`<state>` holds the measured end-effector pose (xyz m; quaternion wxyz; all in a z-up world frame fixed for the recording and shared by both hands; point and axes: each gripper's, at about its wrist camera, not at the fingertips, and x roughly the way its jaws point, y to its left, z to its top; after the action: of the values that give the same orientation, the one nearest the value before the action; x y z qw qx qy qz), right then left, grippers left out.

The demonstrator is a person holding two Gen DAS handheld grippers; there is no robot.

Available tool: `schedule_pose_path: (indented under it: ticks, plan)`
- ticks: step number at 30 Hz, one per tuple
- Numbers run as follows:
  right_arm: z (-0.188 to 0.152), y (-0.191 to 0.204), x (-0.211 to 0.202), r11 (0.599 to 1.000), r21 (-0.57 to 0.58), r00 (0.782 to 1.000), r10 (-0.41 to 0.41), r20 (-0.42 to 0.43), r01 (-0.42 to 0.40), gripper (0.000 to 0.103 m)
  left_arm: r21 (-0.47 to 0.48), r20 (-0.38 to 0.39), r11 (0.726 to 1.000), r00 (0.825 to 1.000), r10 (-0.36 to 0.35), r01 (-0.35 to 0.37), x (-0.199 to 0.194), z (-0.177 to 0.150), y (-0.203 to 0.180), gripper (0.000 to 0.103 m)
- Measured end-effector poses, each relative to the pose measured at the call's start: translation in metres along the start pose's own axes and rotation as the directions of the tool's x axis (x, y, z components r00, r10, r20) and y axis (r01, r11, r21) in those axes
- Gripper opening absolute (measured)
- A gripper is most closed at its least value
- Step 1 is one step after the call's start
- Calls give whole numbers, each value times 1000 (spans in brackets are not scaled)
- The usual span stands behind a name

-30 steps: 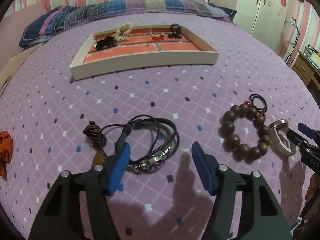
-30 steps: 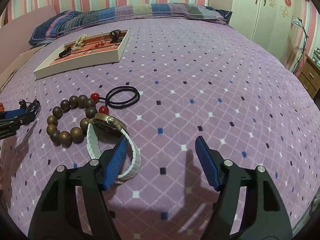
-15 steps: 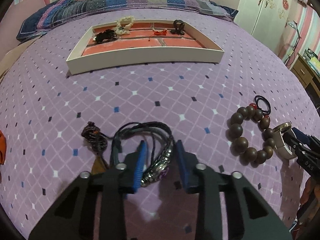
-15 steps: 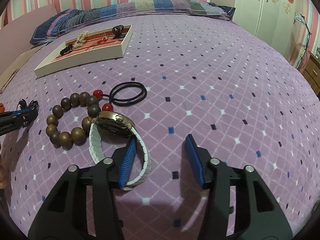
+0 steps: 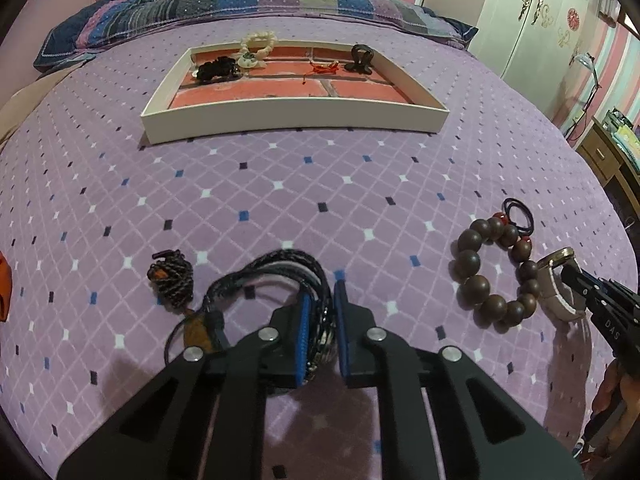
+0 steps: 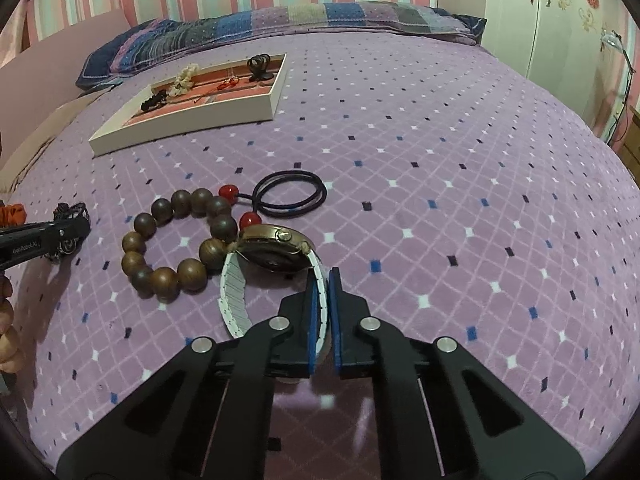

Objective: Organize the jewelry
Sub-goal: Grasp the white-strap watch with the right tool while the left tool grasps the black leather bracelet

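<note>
My left gripper (image 5: 322, 304) is shut on a black braided leather bracelet (image 5: 280, 272) lying on the purple bedspread. My right gripper (image 6: 323, 280) is shut on the white strap of a gold-faced watch (image 6: 276, 250), which also shows in the left wrist view (image 5: 558, 284). A brown wooden bead bracelet (image 6: 176, 240) lies just left of the watch. A black hair tie with red beads (image 6: 288, 194) lies behind it. The white tray with a brick-pattern floor (image 5: 296, 118) stands at the back and holds several small jewelry pieces.
A dark knotted cord pendant (image 5: 172, 284) lies left of the leather bracelet. An orange item (image 5: 4, 292) sits at the far left edge. A striped pillow (image 5: 240, 4) lies behind the tray. A white wardrobe (image 5: 532, 12) and a wooden nightstand (image 5: 608, 152) stand to the right.
Both grippers moved forward and closed: the left onto the black leather bracelet, the right onto the watch's white strap.
</note>
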<state>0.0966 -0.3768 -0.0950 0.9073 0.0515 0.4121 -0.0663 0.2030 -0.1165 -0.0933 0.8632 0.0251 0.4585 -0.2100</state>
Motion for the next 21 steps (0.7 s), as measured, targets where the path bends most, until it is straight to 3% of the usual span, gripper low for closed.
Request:
schedule_pose_path:
  ticks: [10, 21]
  plan:
    - [22, -12, -15, 998, 62, 998, 28, 53, -31, 6, 10, 39, 1000, 999, -28, 28, -16, 13, -6, 12]
    - [100, 11, 11, 996, 63, 994, 64, 88, -70, 6, -14, 102, 1000, 995, -4, 5, -24, 66, 17, 12]
